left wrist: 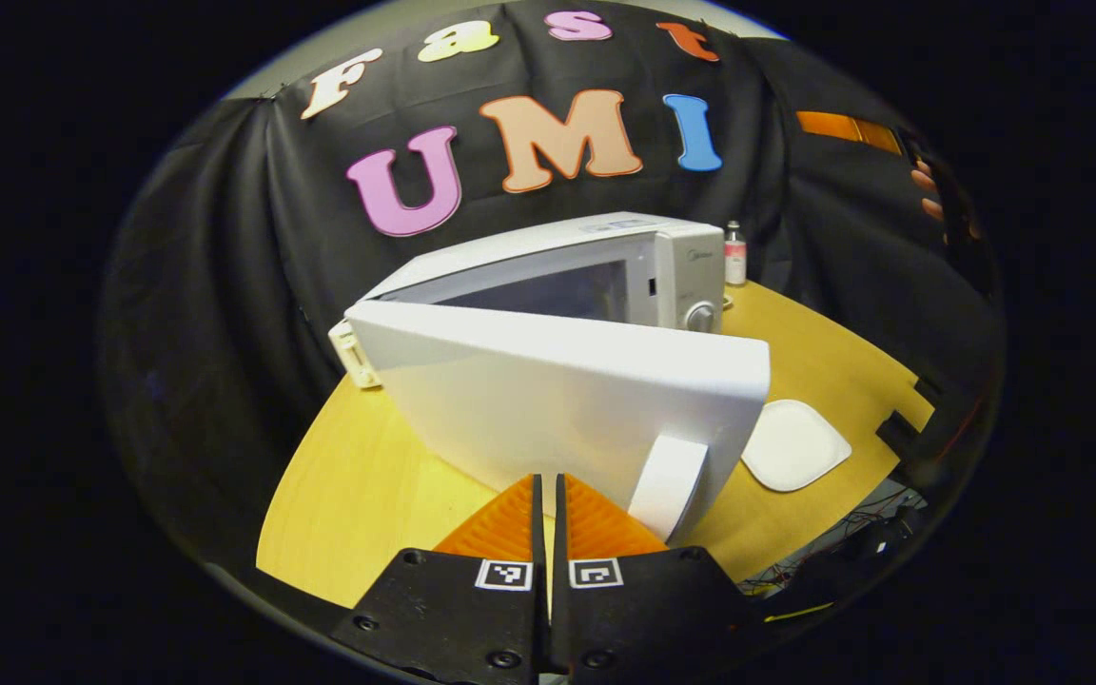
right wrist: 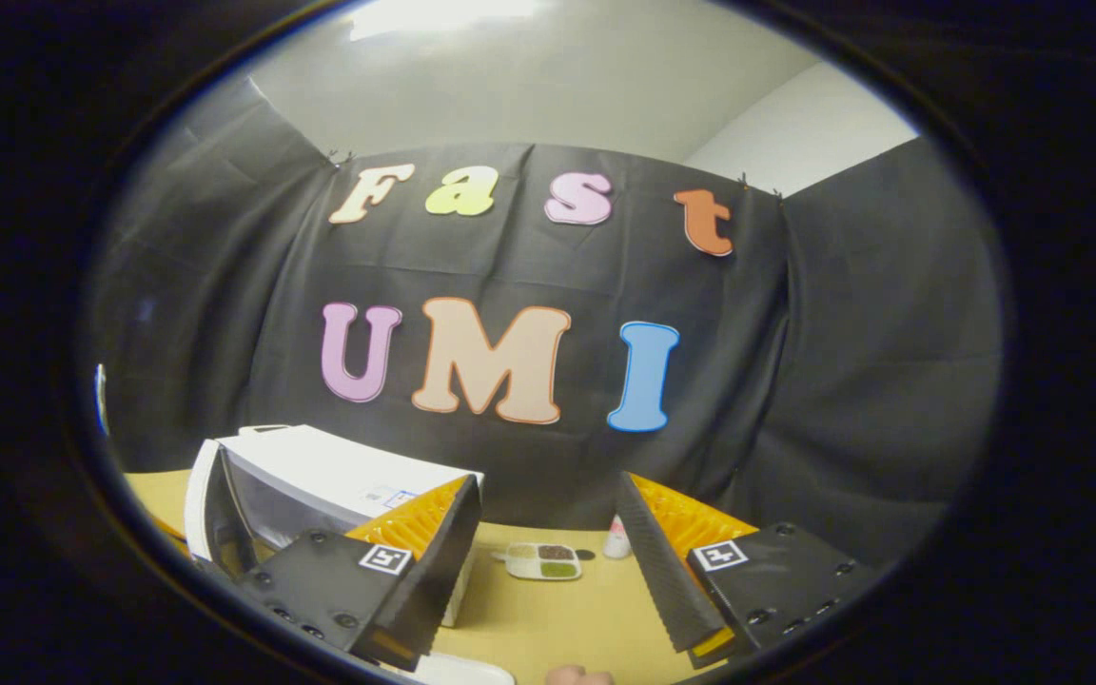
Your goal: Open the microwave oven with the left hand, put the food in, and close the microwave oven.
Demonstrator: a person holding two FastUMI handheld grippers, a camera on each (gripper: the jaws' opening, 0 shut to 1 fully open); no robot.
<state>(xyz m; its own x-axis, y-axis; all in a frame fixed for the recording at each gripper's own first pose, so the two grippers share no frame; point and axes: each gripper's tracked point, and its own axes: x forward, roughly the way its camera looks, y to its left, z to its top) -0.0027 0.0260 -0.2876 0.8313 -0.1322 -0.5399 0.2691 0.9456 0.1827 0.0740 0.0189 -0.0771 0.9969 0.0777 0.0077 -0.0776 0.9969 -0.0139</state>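
The white microwave [left wrist: 605,257] stands on the wooden table with its door [left wrist: 557,400] swung partly open towards me. My left gripper [left wrist: 548,499] is shut with nothing between its fingers, close in front of the door's lower edge and just left of the door handle [left wrist: 667,480]. In the right gripper view the microwave [right wrist: 339,471] is at the left, its door [right wrist: 210,518] ajar. A small compartment tray of food [right wrist: 543,561] lies on the table beyond my right gripper [right wrist: 548,538], which is open, empty and raised above the table.
A white plate [left wrist: 792,444] lies to the right of the door. A small bottle [left wrist: 734,252] stands behind the microwave's right side, bottle [right wrist: 616,540] near the food tray. A hand [left wrist: 929,190] shows at the upper right. The table edge [left wrist: 320,580] is near.
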